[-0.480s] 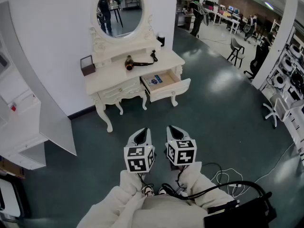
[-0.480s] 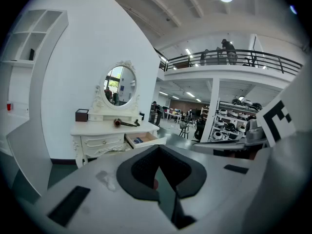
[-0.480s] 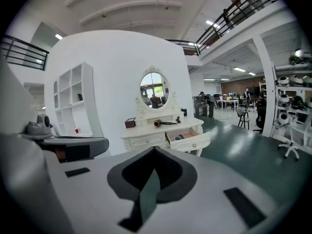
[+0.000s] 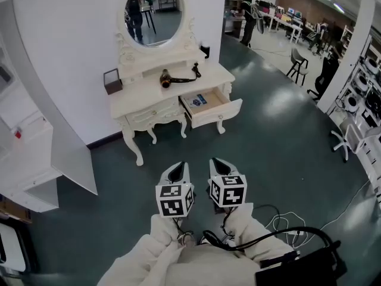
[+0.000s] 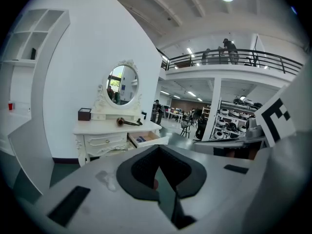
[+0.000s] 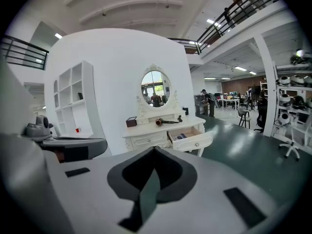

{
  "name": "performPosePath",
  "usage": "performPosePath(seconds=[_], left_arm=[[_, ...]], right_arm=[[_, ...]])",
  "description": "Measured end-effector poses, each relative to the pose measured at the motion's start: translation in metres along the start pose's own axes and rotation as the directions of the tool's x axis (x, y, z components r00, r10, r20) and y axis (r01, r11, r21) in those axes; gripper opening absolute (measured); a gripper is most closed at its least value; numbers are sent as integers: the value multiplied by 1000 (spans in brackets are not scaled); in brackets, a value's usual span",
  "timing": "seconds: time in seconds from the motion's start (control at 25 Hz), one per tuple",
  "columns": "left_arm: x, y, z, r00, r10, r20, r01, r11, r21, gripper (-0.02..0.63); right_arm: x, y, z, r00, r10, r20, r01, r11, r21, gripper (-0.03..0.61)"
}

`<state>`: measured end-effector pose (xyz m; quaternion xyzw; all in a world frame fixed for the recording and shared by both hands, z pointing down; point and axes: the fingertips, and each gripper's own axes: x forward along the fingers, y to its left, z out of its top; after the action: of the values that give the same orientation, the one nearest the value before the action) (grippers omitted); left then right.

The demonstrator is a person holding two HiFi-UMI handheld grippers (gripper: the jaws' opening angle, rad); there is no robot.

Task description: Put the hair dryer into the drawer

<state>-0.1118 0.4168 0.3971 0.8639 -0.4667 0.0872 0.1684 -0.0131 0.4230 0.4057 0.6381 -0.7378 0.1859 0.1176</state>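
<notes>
A dark hair dryer [image 4: 169,77] with a black cord lies on top of a white dressing table [image 4: 143,91] against the far wall; it also shows small as the hair dryer [image 5: 125,122] and hair dryer [image 6: 164,122] in the gripper views. The table's right drawer [image 4: 210,107] stands pulled open with a blue booklet inside. My left gripper [image 4: 177,169] and right gripper [image 4: 218,164] are side by side over the floor, well short of the table. Both have their jaws together with nothing between them.
An oval mirror [image 4: 153,12] tops the table and a small dark box [image 4: 111,81] sits at its left end. A white shelf unit [image 4: 30,159] stands at the left. Cables [image 4: 286,225] lie on the green floor by my feet. Chairs and people are at the far right.
The dressing table has shifted slightly right and down in the head view as I move a little toward it. Both grippers keep their pose.
</notes>
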Motion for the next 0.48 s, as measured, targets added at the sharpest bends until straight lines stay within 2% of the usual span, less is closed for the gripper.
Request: performPosePath(seconds=[0.16, 0.48], left_arm=[[1, 13, 0, 1000, 2, -6, -2, 1000, -1, -5], [5, 33, -5, 1000, -3, -22, 3, 1000, 0, -5]], right_arm=[[11, 8, 1, 1000, 11, -5, -11, 999, 30, 61], [27, 14, 0, 1000, -11, -10, 12, 1000, 28, 61]])
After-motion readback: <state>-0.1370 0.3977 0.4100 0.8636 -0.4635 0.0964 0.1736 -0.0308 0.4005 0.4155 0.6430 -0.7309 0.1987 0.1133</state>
